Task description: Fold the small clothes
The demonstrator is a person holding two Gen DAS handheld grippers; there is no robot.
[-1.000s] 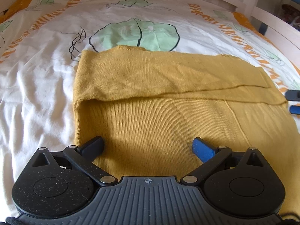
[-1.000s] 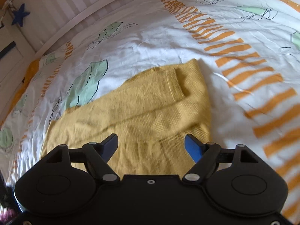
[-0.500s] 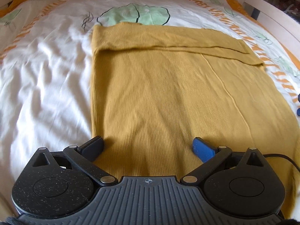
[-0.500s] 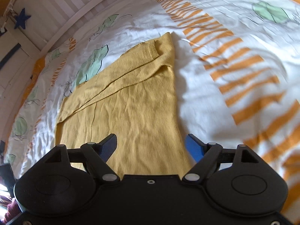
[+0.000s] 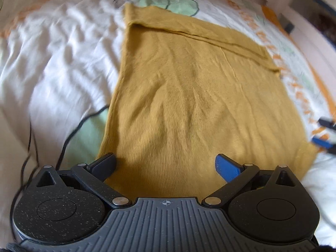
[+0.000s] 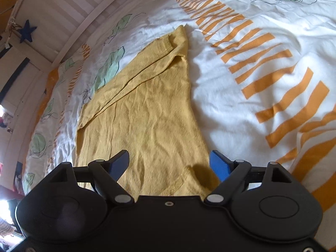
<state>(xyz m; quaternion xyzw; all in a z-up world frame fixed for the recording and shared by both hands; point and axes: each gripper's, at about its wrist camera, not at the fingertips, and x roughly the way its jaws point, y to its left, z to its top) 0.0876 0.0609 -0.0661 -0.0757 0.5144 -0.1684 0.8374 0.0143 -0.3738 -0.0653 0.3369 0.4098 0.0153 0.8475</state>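
A mustard-yellow knit garment (image 5: 189,88) lies spread flat on the bed, with a strip folded over along its far edge. My left gripper (image 5: 166,163) is open and empty, low over the garment's near left corner. My right gripper (image 6: 169,160) is open and empty over the garment's (image 6: 147,113) near right corner. The right gripper's fingertips (image 5: 324,133) also show at the right edge of the left wrist view, just off the garment's right corner.
The bed cover (image 6: 241,84) is white with orange stripes and green leaf prints (image 5: 166,2). A white slatted bed rail (image 6: 69,21) curves along the far side. A dark star (image 6: 26,33) hangs beyond it. Furniture stands past the bed's right side (image 5: 310,10).
Both grippers have drawn back toward the garment's near edge, so more of the cloth shows ahead of each. The garment has not moved. Both stay open.
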